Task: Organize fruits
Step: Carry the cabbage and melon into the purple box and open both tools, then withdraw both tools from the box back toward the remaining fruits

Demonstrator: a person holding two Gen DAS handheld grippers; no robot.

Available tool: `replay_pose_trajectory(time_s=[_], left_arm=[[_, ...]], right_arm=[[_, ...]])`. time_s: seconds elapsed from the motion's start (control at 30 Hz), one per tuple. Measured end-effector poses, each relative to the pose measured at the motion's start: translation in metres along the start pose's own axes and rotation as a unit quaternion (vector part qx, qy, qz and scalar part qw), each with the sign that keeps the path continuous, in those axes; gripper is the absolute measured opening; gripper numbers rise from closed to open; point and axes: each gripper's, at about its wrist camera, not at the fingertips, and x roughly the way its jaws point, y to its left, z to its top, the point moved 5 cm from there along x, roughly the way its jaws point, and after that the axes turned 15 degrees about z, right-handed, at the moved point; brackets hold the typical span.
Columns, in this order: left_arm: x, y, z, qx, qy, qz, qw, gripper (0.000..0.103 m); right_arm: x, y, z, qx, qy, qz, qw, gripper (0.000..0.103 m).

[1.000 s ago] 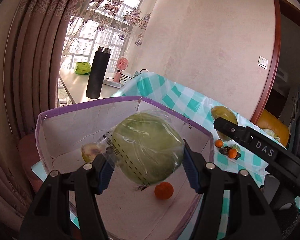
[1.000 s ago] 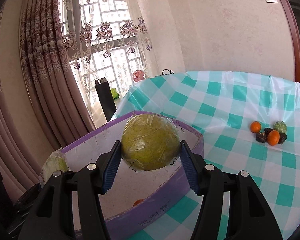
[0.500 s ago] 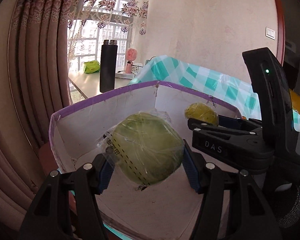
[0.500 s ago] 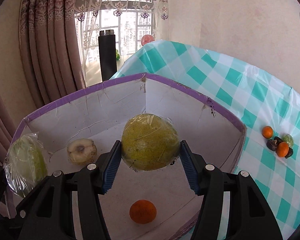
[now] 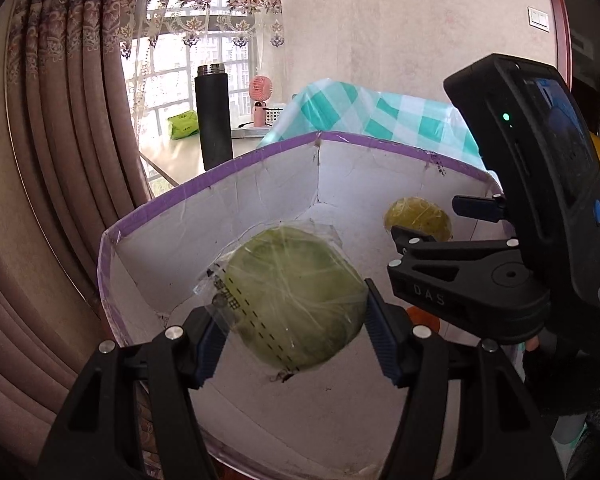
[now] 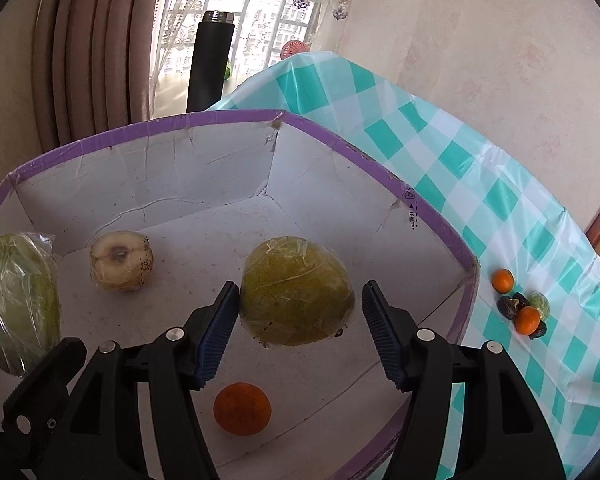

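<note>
Right gripper (image 6: 298,322) first: its ribbed blue pads have just been spreading, and now the right pad stands clear of the round yellow-green melon in cling film (image 6: 296,291), while the left pad sits just at the fruit's edge. The melon rests on the scuffed white floor of the purple-rimmed cardboard box (image 6: 236,118), freed from the grip, its film wrinkled and glossy.

Over to the left gripper (image 5: 292,334): black plastic fingers with blue ridged pads are clamped on a pale green cabbage-like ball wrapped in clear plastic film (image 5: 296,300), held up above the box floor. A dashed printed strip runs down the wrap's left side.

Moving outward inside the box: a small smooth orange (image 6: 242,408) lies near the front, below the right gripper's fingers, and a wrapped halved pale fruit with a brown core (image 6: 121,261) sits toward the back left. The box's inner walls are creased white card, cracked in places.

Beyond the box, on the glossy teal-and-white checked plastic tablecloth (image 6: 480,184), a little cluster of two small oranges, dark lumpy fruits and a small green one (image 6: 522,308) lies well apart from the box. Behind, a tall matte black flask (image 6: 211,62) stands by the window with pleated brownish curtains (image 6: 84,52).
</note>
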Motion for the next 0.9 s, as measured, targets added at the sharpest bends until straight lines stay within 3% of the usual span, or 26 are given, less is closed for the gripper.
replay_pose_trajectory(time_s=[0.03, 0.1, 0.13, 0.3, 0.43, 0.77, 0.9], left_arm=[[0.000, 0.000, 0.000, 0.000, 0.001, 0.000, 1.0000, 0.063], [0.000, 0.001, 0.000, -0.002, 0.001, -0.002, 1.0000, 0.066], [-0.001, 0.001, 0.000, -0.003, -0.001, 0.000, 1.0000, 0.071], [-0.002, 0.001, 0.001, -0.004, -0.009, 0.008, 0.9999, 0.078], [-0.003, 0.009, 0.001, -0.016, -0.025, 0.043, 0.9986, 0.101], [-0.003, 0.011, 0.001, -0.017, -0.032, 0.043, 0.9984, 0.101], [-0.011, 0.011, 0.003, -0.014, -0.052, 0.067, 0.9963, 0.101]], right_arm=[[0.000, 0.000, 0.000, -0.002, 0.000, -0.002, 1.000, 0.070], [0.000, 0.000, -0.001, -0.001, 0.000, -0.001, 1.000, 0.086], [-0.001, -0.001, -0.001, 0.000, -0.002, 0.000, 1.000, 0.086], [-0.002, -0.004, -0.002, 0.006, -0.010, 0.001, 1.000, 0.086], [-0.004, -0.006, -0.003, 0.009, -0.021, 0.003, 1.000, 0.086], [-0.009, -0.007, -0.004, 0.018, -0.045, 0.013, 0.999, 0.086], [-0.015, -0.008, -0.005, 0.023, -0.065, 0.032, 0.997, 0.086]])
